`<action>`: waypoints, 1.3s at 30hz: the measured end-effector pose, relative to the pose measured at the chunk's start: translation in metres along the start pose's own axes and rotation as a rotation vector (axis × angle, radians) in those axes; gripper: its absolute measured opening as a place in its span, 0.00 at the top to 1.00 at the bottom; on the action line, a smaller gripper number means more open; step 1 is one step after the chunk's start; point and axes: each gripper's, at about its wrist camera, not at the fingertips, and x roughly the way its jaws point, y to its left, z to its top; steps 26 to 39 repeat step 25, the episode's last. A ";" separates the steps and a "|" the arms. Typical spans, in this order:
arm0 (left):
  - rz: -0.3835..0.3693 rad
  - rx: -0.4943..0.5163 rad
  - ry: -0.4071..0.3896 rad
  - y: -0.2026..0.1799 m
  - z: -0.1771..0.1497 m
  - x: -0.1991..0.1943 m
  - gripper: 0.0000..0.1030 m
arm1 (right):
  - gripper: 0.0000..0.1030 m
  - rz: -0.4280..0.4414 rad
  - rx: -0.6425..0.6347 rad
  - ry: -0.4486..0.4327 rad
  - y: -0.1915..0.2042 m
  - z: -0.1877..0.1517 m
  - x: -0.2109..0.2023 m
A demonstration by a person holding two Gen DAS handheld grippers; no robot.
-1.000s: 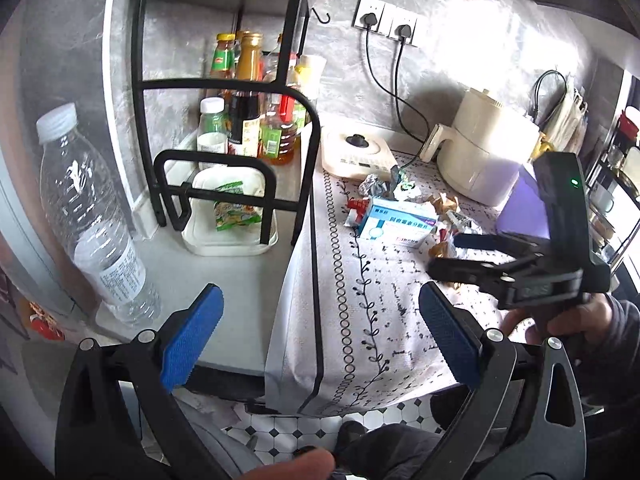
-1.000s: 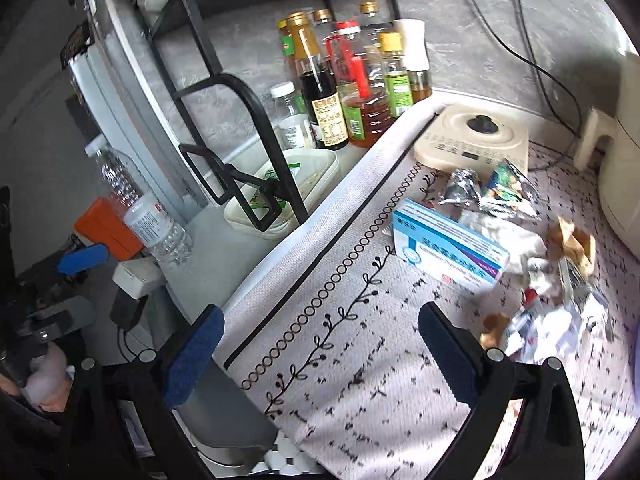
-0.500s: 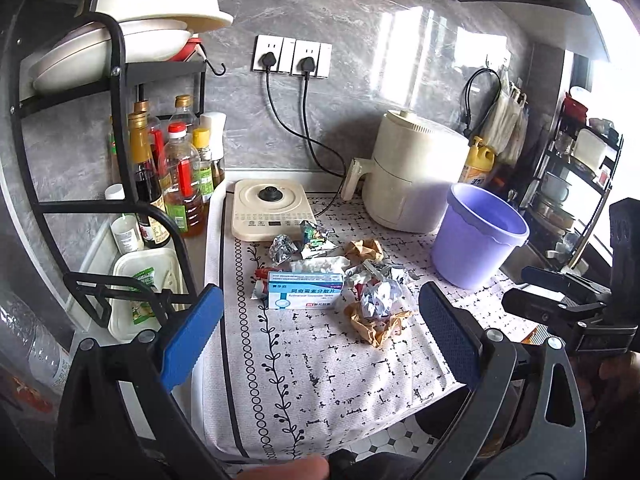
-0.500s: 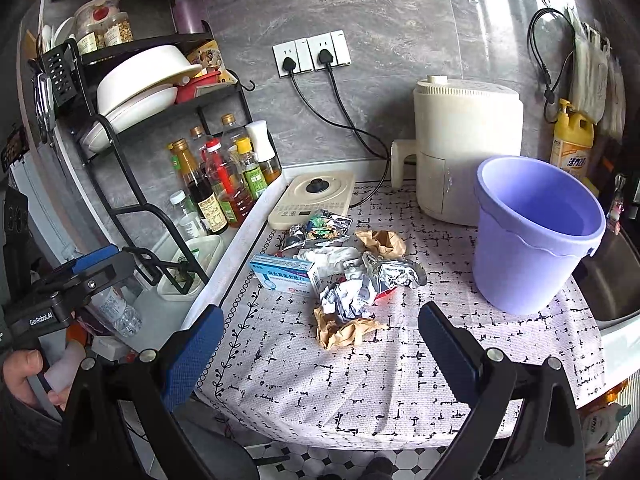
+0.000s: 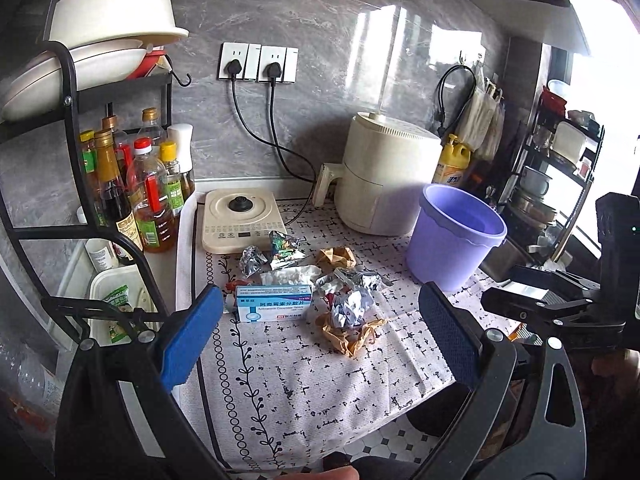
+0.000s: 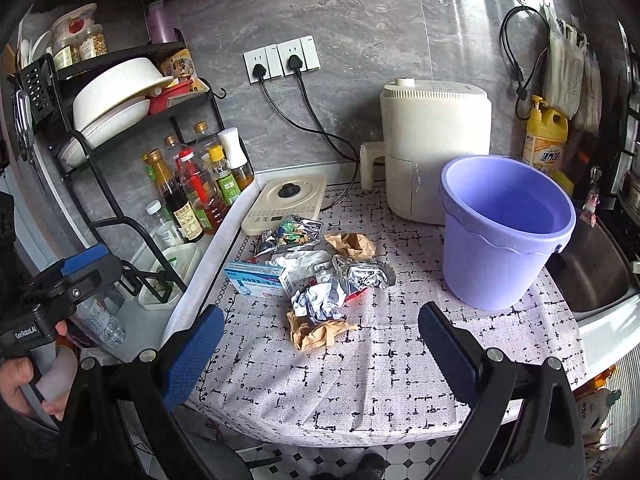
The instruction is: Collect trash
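Getting ready to pick up trash | both grippers' fingers (image 5: 192,336) (image 6: 448,344) wide apart, holding nothing | trash pile (image 6: 320,276) sitting mid-counter, left of purple bucket (image 6: 504,232) | reaching for brown paper (image 6: 316,332) nearest, pinching gently

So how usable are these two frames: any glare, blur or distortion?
Left wrist: sharp, window blown out at upper right, glare streaks on the wall, strong fisheye bending at the rack. Right wrist: sharp, evenly lit, faint wall reflections, dark corner vignette.

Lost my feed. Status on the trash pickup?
Both grippers, left and right, open, empty. Trash pile on cloth beside purple bucket. Path clear.
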 end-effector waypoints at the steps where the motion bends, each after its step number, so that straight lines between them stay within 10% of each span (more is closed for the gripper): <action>1: 0.000 -0.001 0.001 0.000 0.000 0.000 0.06 | 0.08 -0.003 -0.004 0.003 0.001 0.000 0.001; 39: 0.013 -0.016 -0.004 0.006 0.004 0.001 0.06 | 0.07 -0.034 -0.038 0.000 0.015 0.002 0.010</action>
